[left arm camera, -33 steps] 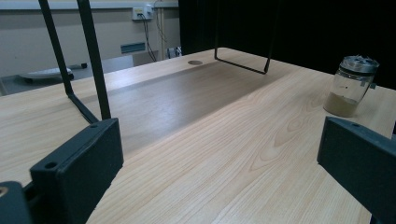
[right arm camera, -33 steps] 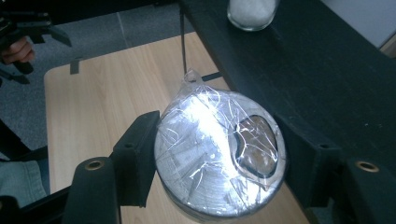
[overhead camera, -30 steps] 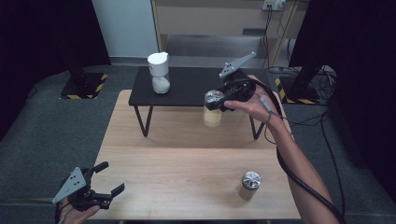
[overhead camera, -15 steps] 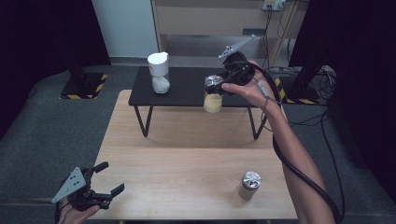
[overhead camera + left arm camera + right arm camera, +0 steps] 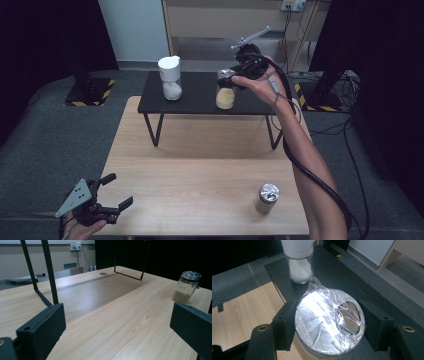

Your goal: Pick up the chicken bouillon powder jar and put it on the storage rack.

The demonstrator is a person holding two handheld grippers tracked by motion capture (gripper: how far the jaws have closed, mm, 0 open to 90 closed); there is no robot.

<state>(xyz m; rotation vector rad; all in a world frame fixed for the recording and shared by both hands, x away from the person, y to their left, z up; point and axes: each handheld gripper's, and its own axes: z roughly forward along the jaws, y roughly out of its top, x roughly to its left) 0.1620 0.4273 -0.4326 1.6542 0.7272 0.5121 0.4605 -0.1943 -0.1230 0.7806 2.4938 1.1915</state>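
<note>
My right gripper [image 5: 226, 78] is shut on a glass jar [image 5: 225, 99] of yellowish powder, held by its neck over the low black table [image 5: 197, 100]. Whether the jar's base touches the tabletop I cannot tell. In the right gripper view the two jaws clamp either side of the jar's silver lid [image 5: 324, 322], which is wrapped in clear film. A white-lidded jar [image 5: 170, 77] of white grains stands upright on the black table to the left, also seen as the white-lidded jar [image 5: 299, 265]. My left gripper [image 5: 119, 190] stands open at the wooden table's near left corner.
A third jar with a silver lid [image 5: 267, 197] stands on the wooden table [image 5: 200, 165] near its front right, seen as the small jar [image 5: 186, 286] in the left gripper view. The black table's thin legs [image 5: 48, 272] stand on the wood. A shelf unit [image 5: 220, 20] is behind.
My right hand has carried the yellowish jar up and away from me, from the black table's front edge to over its top. The left gripper has stayed where it was.
</note>
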